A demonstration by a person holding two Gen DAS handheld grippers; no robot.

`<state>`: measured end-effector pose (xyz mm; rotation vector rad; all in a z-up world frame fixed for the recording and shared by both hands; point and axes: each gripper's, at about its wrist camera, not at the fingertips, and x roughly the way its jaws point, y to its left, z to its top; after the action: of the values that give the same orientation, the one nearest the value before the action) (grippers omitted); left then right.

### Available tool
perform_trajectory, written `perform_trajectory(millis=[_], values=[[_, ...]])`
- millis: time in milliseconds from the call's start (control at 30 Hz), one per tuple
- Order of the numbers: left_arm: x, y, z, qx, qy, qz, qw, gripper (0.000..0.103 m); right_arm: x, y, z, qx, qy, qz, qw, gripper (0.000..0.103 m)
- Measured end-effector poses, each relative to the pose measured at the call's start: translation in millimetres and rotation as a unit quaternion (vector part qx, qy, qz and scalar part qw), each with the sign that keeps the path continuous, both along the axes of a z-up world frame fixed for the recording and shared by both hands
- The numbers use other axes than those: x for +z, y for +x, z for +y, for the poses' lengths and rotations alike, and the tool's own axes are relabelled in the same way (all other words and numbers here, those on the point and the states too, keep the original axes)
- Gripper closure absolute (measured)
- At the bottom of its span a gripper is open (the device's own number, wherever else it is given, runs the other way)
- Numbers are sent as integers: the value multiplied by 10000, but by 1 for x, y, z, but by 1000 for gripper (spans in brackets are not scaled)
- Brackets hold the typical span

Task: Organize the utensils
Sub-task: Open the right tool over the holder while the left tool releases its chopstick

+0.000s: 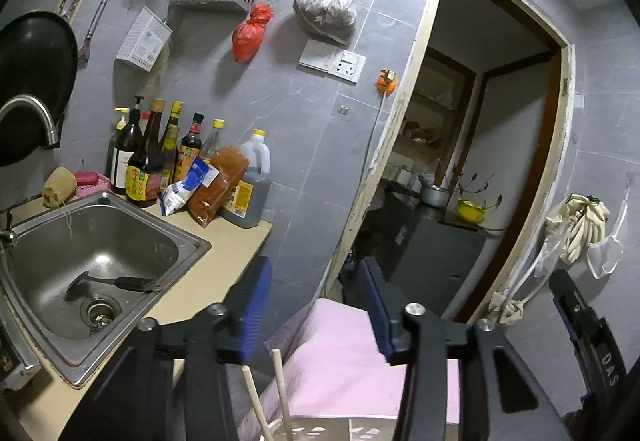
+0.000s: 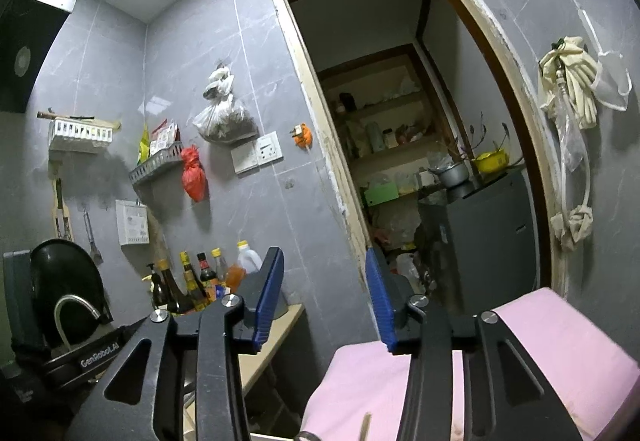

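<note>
grey-tiled kitchen wall (image 1: 320,145) and open doorway (image 1: 492,145) fill background, both views. steel sink (image 1: 24,281) lower left of left-wrist view; spatula (image 1: 116,283) lies in basin, handle toward frame right. pink cloth (image 1: 340,353) bottom centre. white perforated holder (image 1: 352,431) at bottom edge, two wooden chopsticks (image 1: 280,393) inside, near upright, tips hidden. left gripper (image 1: 316,301) and right gripper (image 2: 324,297): jaws apart, nothing between. step, judged: chopsticks deposited. next move: likely reach for spatula.
</note>
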<state>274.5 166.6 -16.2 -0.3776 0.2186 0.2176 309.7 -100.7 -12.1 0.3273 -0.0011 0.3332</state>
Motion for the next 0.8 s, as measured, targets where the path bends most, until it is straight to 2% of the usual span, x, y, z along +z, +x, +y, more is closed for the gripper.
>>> perform_trajectory(millis=[100,167,267,333,467,533,600,800], values=[[8,-2,-8,-103,88,40,9999,51,11,-4,-13,-59,-64,9,10000,54],[14,-3,-16,-176,147,60,9997,41,17,-5,-21,-70,-111,40,9999,51],[23,-6,-31,-286,243,79,9993,30,23,-9,-38,-109,-230,159,9996,48],[28,-7,-44,-358,332,101,9988,24,23,-14,-54,-148,-320,301,9989,40],[34,-9,-68,-575,422,152,9973,13,23,-18,-81,-235,-492,535,9971,35],[36,-10,-82,-671,482,155,9965,9,23,-21,-95,-302,-572,613,9960,26],[36,-12,-95,-754,532,162,9956,5,22,-24,-109,-332,-645,682,9950,23],[31,-20,-140,-919,661,198,9934,5,12,-30,-158,-361,-873,978,9907,12]])
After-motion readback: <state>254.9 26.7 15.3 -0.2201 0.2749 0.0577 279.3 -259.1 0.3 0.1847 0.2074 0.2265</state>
